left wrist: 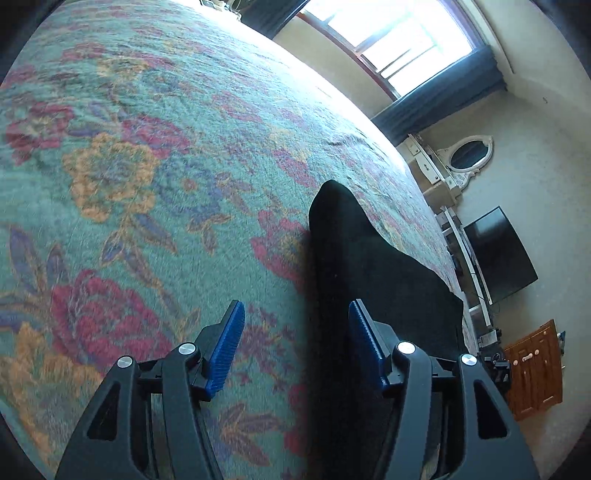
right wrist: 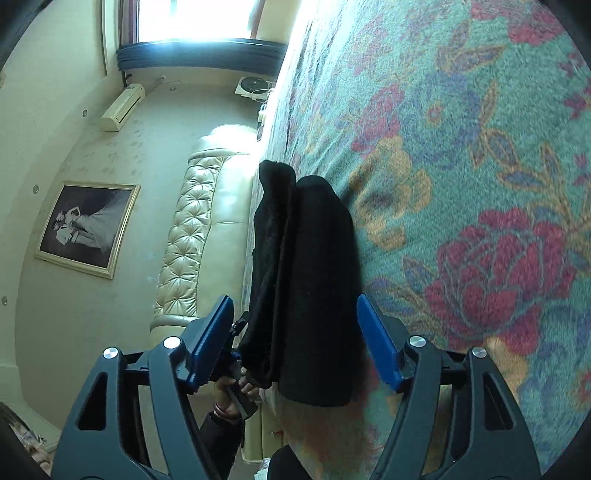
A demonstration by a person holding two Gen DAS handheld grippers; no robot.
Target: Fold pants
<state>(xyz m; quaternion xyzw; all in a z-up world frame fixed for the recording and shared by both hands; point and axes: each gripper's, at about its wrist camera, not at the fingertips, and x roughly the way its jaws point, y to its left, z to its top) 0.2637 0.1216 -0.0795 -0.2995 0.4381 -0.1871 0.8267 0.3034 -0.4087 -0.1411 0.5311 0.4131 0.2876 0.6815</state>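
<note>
The black pants (left wrist: 373, 273) lie folded in a narrow stack on the floral bedspread (left wrist: 155, 177). In the left wrist view my left gripper (left wrist: 295, 314) is open, its blue-padded fingers apart, the right finger over the pants' edge and the left finger over bare bedspread. In the right wrist view the pants (right wrist: 314, 280) show as a layered dark bundle near the bed's edge. My right gripper (right wrist: 295, 306) is open, its fingers on either side of the bundle without closing on it. The other hand with its gripper (right wrist: 236, 391) shows below the bundle.
The green floral bedspread (right wrist: 461, 166) covers the bed. A tufted cream headboard (right wrist: 192, 236), a framed picture (right wrist: 88, 229) and a window (right wrist: 192, 18) are beyond it. A television (left wrist: 498, 254), a mirror (left wrist: 469, 155) and a wooden cabinet (left wrist: 535, 369) stand by the wall.
</note>
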